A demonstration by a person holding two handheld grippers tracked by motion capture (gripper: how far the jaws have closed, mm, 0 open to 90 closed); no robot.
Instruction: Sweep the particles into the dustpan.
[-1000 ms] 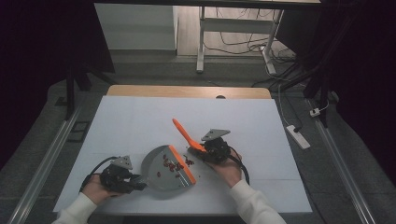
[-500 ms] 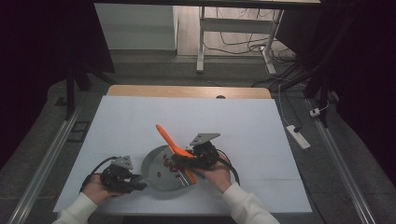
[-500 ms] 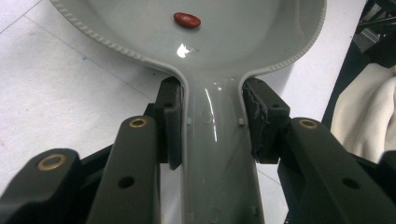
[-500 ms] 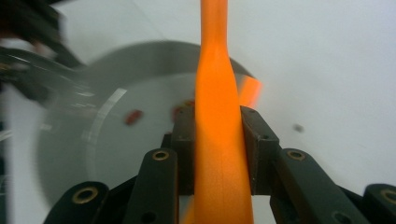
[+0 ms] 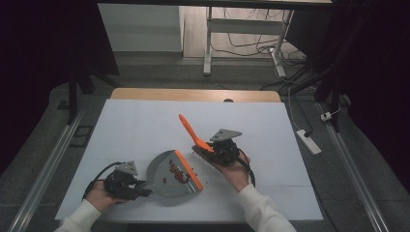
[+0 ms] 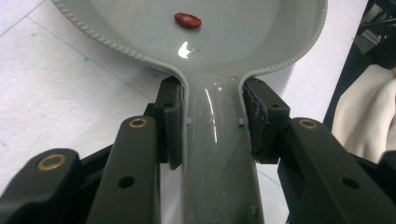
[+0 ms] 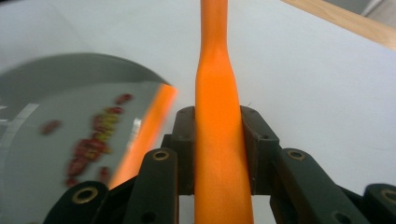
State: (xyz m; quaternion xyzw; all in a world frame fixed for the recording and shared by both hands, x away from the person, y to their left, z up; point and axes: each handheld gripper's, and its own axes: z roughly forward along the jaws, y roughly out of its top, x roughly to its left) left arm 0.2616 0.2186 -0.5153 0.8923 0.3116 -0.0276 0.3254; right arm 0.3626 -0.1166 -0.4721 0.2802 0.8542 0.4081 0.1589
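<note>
While my left tool (image 5: 140,186) clamps the grey handle of the dustpan (image 5: 169,175), most of the sweeping looks done: a cluster of red beans (image 5: 178,174) sits inside the pan, near its orange lip. A stray speck or two lies on the white counter (image 5: 135,130) just past that lip, by my guess beans left to sweep, though they're too small to be sure. In the left gripper view one bean (image 6: 188,20) rests on the pan floor, and both pads squeeze the handle neck from either side. My right tool (image 5: 209,151) grips the orange brush (image 5: 191,133) by its handle, with the handle slanting up and away and the bristle end just right of the pan's lip, off the beans. In the right gripper view the jaws are closed tight on that orange handle (image 7: 219,140). What's left, I judge: flick in the stragglers, then set things down or tip the pan out. No brand, label or readable writing anywhere.
</note>
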